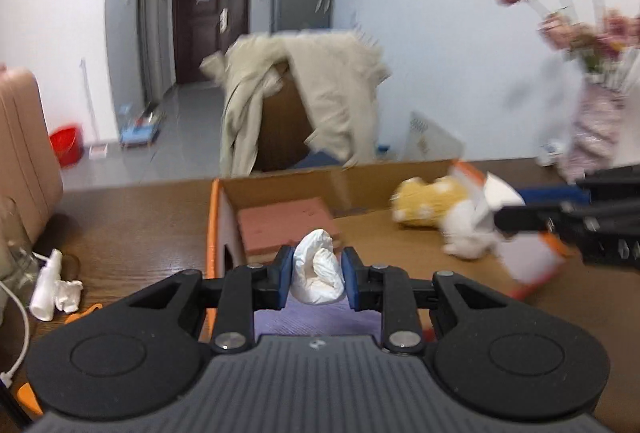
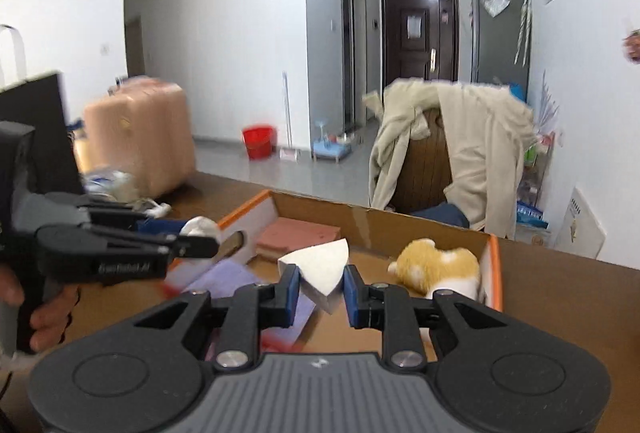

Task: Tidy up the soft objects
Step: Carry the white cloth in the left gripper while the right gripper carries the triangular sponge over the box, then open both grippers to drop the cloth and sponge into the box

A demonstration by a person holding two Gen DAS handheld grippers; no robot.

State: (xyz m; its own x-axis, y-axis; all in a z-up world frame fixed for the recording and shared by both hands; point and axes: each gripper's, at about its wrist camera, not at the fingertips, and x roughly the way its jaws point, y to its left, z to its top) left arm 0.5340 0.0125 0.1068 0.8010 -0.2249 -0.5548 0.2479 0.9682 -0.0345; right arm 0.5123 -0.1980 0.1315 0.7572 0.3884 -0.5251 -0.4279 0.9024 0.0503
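White crumpled soft wad [image 1: 318,269] clamped between the blue pads of the left gripper [image 1: 317,275], held above the cardboard box [image 1: 280,185], over its near-left part. From the right wrist view the same wad [image 2: 200,226] shows as a white lump at the left gripper's [image 2: 208,239] tip, over the box's left wall. Right gripper [image 2: 321,287] pinches a white folded piece [image 2: 320,271], fan-shaped with a pointed lower end, also held over the box [image 2: 380,221] interior; from the left wrist view that piece [image 1: 500,195] is at the right gripper's [image 1: 498,211] tip, blurred, near the box's right wall.

Inside the box: pink flat pad [image 1: 286,227] in the far-left corner, purple cloth [image 1: 316,319] at the near-left under the left gripper, yellow-and-white plush toy [image 1: 436,215] at the right side. In the right wrist view the plush [image 2: 438,267] lies against the box's orange-edged right wall.

Box sits on a brown wooden table [image 1: 132,225]. Left of the box on the table: white bottle [image 1: 47,285], small crumpled white bit [image 1: 69,295], white cable [image 1: 20,329]. Behind the box: chair draped with a beige coat [image 1: 320,93]. Far right of the box: vase of pink flowers [image 1: 592,45], blurred. A hand [image 2: 44,313] grips the left gripper's handle.
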